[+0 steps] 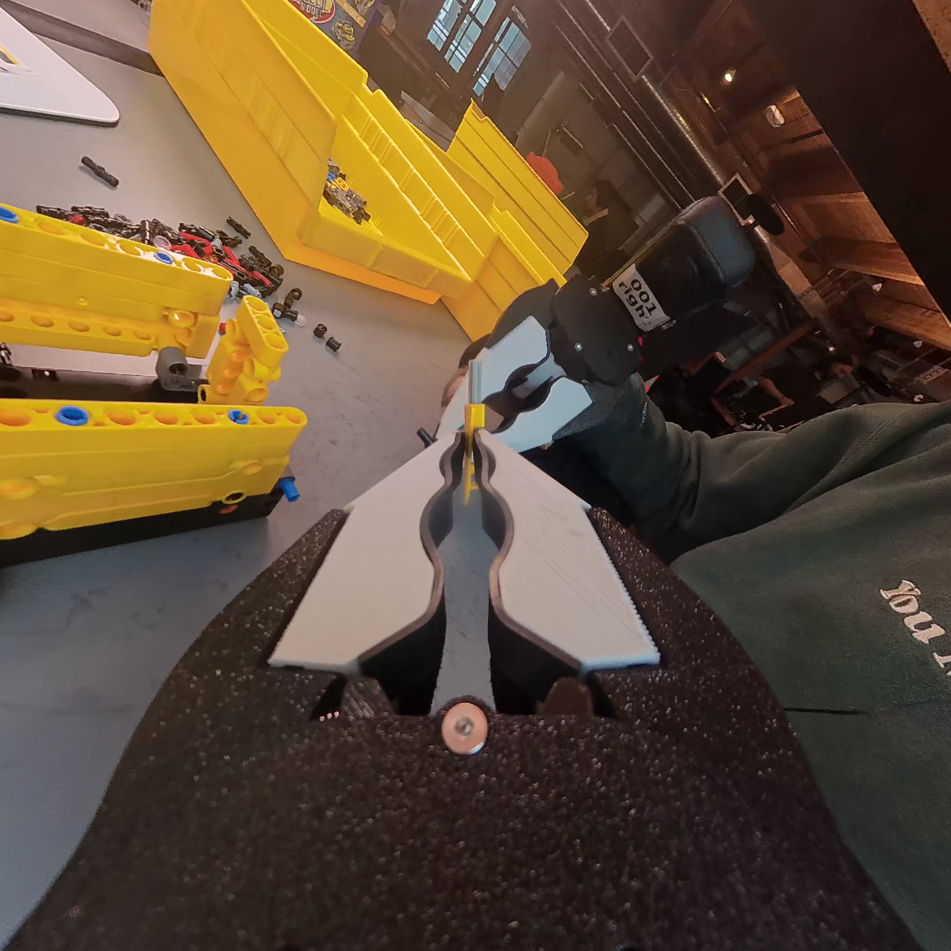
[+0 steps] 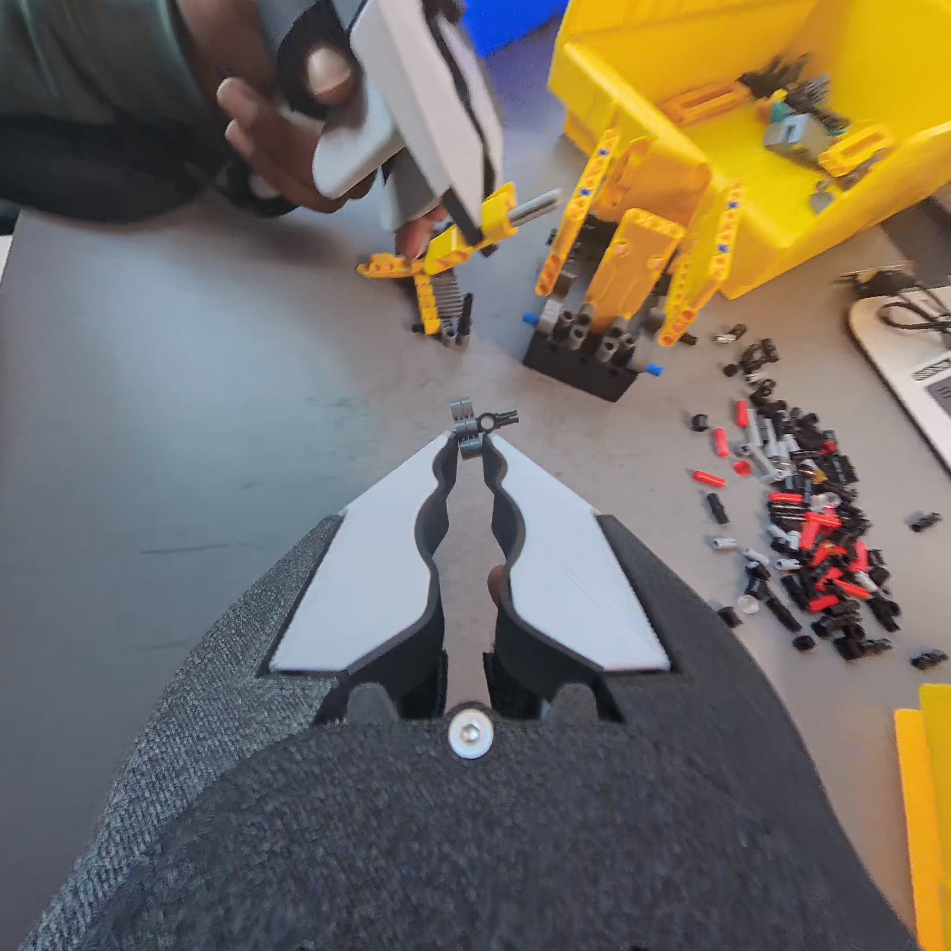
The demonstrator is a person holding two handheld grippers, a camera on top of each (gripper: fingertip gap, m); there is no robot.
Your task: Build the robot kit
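My left gripper is shut on a yellow brick piece, seen edge-on between its tips. In the right wrist view the left gripper holds that yellow piece, which has a grey axle sticking out and hangs over a small yellow and grey sub-assembly on the table. My right gripper is shut on a small grey connector with a black pin in its side, held above the grey table. The right gripper also shows in the left wrist view, close to my left tips.
A larger yellow beam assembly on a black base stands near the yellow bins. A heap of black, red and grey pins lies on the right. A white device with cables sits at the far right. A person's green sleeve is close. My right fingertips sit around 7 centimetres from my left ones.
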